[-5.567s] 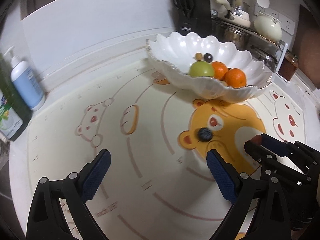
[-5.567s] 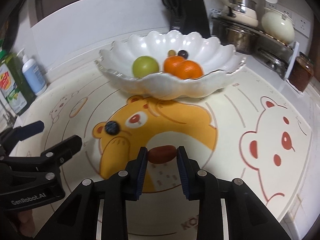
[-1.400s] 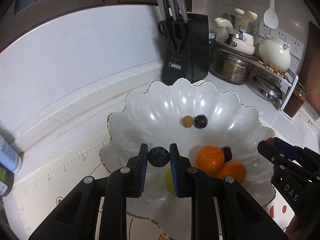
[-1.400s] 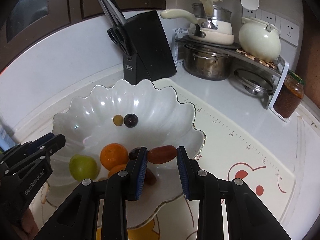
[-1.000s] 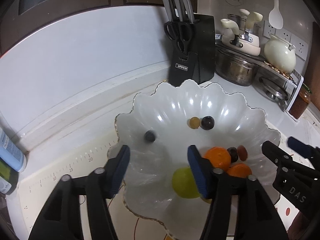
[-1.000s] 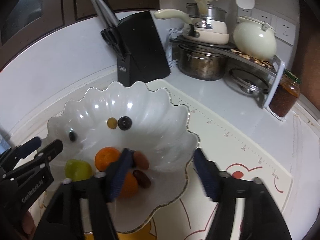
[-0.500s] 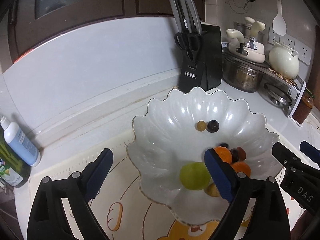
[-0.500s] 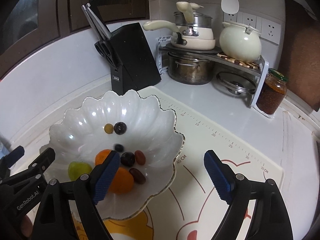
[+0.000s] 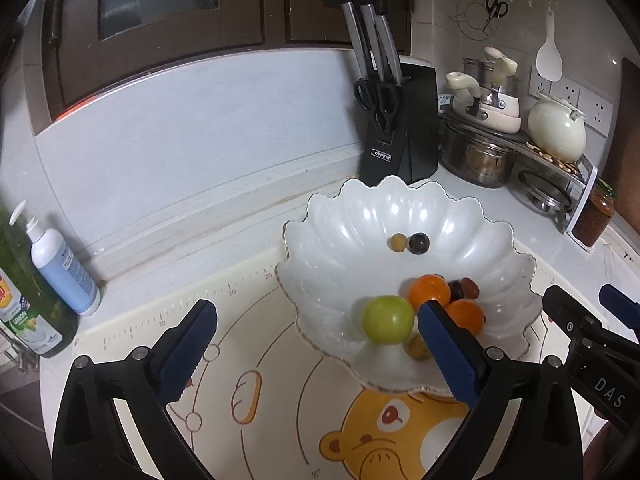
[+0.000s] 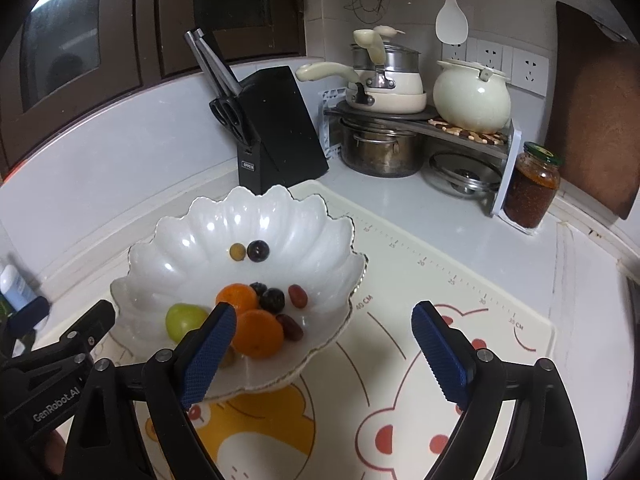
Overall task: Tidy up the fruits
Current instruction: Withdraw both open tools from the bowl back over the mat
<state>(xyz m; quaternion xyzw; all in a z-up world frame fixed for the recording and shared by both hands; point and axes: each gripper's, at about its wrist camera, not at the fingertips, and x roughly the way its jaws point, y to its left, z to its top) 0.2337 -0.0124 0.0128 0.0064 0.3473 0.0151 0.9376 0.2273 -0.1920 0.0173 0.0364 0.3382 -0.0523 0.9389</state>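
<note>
both grippers have pulled back and up from the white scalloped bowl [image 10: 280,216] since the earlier frames, when the left one carried a blueberry and the right one a reddish date; now neither carries anything. the left gripper [image 9: 320,344] has its fingers spread wide, with nothing between the blue pads [image 9: 188,344], and the bowl sits ahead of and partly behind its right finger. the right gripper [image 10: 324,352] is just as wide, its left finger overlapping the bowl's near rim and its right finger over the bear-printed mat [image 10: 460,280].

all the fruit i can see now lies in the bowl: a green apple [image 10: 182,320] and two oranges [image 10: 256,332] just beyond the right gripper's left fingertip, dark grapes [image 10: 272,299] and a blueberry [image 10: 258,288] touching them, two dates [image 10: 297,295] to their right, and a yellow and a dark grape [image 10: 258,250] farther up the bowl wall. a small yellowish fruit [image 9: 416,347] shows by the left gripper's right finger.

the drop-off step looks finished and this is the retreat. no loose fruit shows on the mat between or ahead of the fingers, so the task seems close to done. the next move calls for a look over the mat for anything missed; otherwise the fingers can back clear of the rim.
</note>
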